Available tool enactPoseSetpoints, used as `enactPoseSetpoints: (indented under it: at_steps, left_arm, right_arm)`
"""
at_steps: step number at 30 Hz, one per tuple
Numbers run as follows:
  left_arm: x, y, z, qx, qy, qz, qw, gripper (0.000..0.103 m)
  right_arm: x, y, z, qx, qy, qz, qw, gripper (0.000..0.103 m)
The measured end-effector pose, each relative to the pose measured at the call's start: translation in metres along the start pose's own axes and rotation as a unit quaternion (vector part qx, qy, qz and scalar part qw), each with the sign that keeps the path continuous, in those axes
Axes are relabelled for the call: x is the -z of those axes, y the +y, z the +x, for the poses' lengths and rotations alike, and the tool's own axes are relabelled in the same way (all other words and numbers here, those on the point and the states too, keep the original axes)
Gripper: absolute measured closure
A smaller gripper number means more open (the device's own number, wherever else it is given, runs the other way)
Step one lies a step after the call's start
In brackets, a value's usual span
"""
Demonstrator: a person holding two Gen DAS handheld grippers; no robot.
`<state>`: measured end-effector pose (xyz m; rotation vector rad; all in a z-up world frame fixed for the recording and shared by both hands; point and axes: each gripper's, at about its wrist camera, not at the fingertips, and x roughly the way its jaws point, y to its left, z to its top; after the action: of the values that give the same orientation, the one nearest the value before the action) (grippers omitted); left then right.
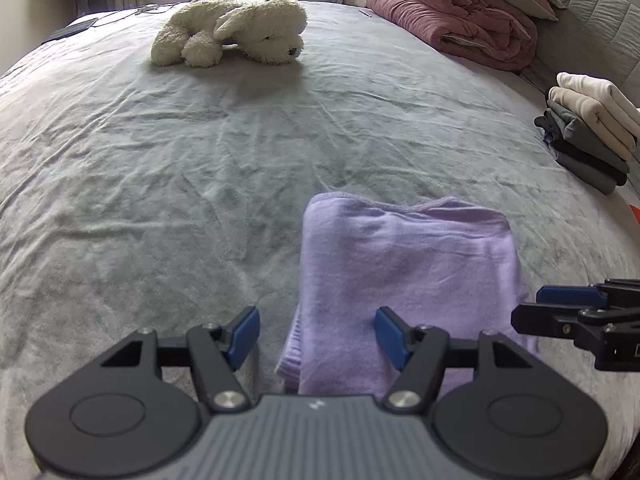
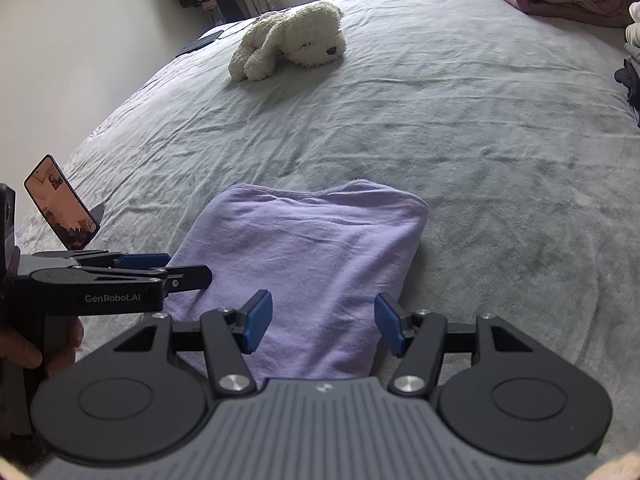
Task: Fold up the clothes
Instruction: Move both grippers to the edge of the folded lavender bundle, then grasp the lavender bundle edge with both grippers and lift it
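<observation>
The bed (image 1: 160,160) centre is open between the plush dog (image 1: 236,32) (far edge) and the clothes stack (image 1: 588,136) (right edge).

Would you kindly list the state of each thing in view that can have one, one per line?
Left gripper: open, empty, over the near end of the garment.
Right gripper: open, empty, over the garment.
Purple garment: folded, flat on the bed.
Stack of clothes: folded, piled.
Plush dog: lying on its side.
Pink quilt: rolled up.
Phone: screen lit, mounted on the left gripper.
</observation>
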<state>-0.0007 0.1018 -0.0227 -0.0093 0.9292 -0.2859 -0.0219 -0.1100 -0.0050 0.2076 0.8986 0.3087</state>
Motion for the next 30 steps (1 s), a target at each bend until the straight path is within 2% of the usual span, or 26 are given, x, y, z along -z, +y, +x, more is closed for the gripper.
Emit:
enactPoseSetpoints:
  at_steps: [10, 17, 20, 24, 27, 30]
  left_arm:
    - [-0.002, -0.006, -0.001, -0.013, -0.005, 0.015, 0.9998, 0.034]
    - [-0.004, -0.004, 0.005, -0.005, 0.002, 0.011, 0.9999, 0.034]
    - [-0.006, 0.003, 0.01, 0.022, 0.007, -0.004, 0.9997, 0.035]
    - [-0.01, 0.021, 0.022, 0.065, 0.013, -0.053, 0.9964, 0.045]
    - [-0.014, 0.037, 0.031, 0.11, 0.01, -0.109, 0.9879, 0.053]
    - [-0.013, 0.052, 0.045, 0.162, 0.008, -0.166, 0.9728, 0.061]
  right_arm:
    - [0.001, -0.007, 0.002, 0.001, 0.012, 0.014, 1.0, 0.04]
    - [0.002, -0.016, 0.01, 0.003, 0.03, 0.035, 0.999, 0.039]
    - [0.0, -0.026, 0.018, -0.014, 0.047, 0.063, 0.997, 0.039]
    - [-0.008, -0.045, 0.026, -0.047, 0.044, 0.118, 0.991, 0.039]
    - [-0.014, -0.061, 0.033, -0.074, 0.029, 0.167, 0.983, 0.039]
    - [-0.015, -0.071, 0.038, -0.094, 0.013, 0.199, 0.975, 0.04]
